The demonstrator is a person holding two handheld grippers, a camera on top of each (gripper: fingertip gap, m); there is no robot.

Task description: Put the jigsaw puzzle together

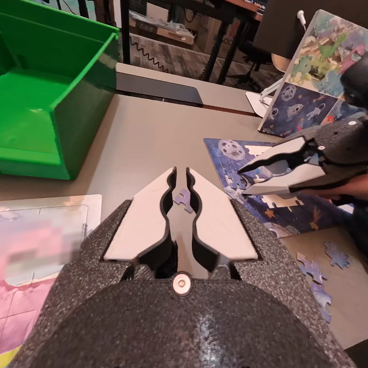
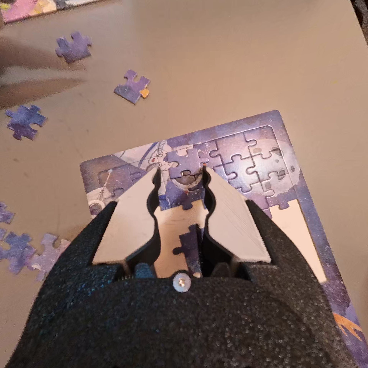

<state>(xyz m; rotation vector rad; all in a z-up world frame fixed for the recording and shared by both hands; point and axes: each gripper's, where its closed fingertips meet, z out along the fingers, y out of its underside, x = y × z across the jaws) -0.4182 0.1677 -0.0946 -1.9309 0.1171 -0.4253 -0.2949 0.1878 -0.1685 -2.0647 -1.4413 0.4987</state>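
A space-themed jigsaw board [image 2: 258, 127] lies on the tan table, partly filled, with bare white gaps [image 2: 292, 235]. My right gripper [image 2: 181, 168] is open just above the board. A loose purple piece [image 2: 186, 162] lies unseated on top of the assembled pieces, just ahead of its tips. The left wrist view shows the same gripper [image 1: 241, 182] over the board [image 1: 215, 151]. My left gripper [image 1: 181, 169] hovers over the table with its jaws a narrow gap apart and empty. A small purple piece [image 1: 184, 201] lies on the table below the gap.
Several loose purple pieces lie beside the board [image 2: 132, 86] [image 2: 73, 46] [image 1: 312, 268]. A green bin [image 1: 59, 99] stands at the left. The puzzle box [image 1: 298, 103] stands upright behind the board. A pink puzzle board [image 1: 39, 258] lies at the near left. Spacing between my two grippers at the tips: around 15 centimeters. It is some 8 centimeters from my left tips to the small purple piece [image 1: 184, 201]. It turns up in the right wrist view [image 2: 130, 82] as well.
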